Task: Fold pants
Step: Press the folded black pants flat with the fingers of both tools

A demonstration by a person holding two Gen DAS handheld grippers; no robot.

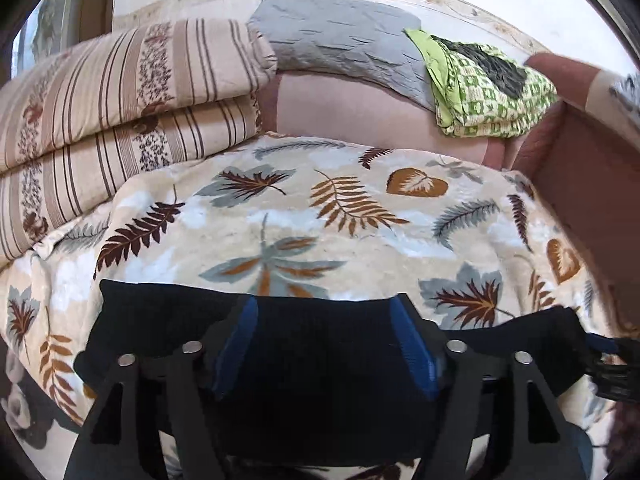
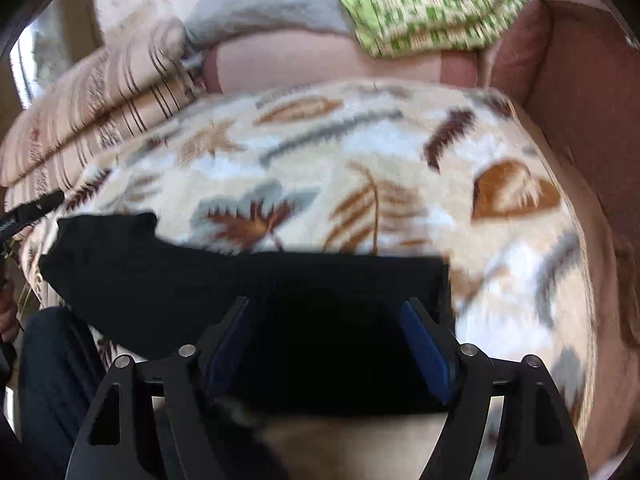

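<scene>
A leaf-print blanket (image 1: 320, 216) covers the bed ahead of the left gripper (image 1: 324, 344), whose fingers stand spread over the black pants (image 1: 160, 320) lying directly beneath. Beyond lie two striped folded quilts (image 1: 112, 112), one grey pillow (image 1: 340, 40) and one green bundle (image 1: 488, 92).

In the blurred right wrist view, the right gripper (image 2: 324, 340) is likewise spread, the pants (image 2: 160, 272) under it and reaching off to its left.
</scene>
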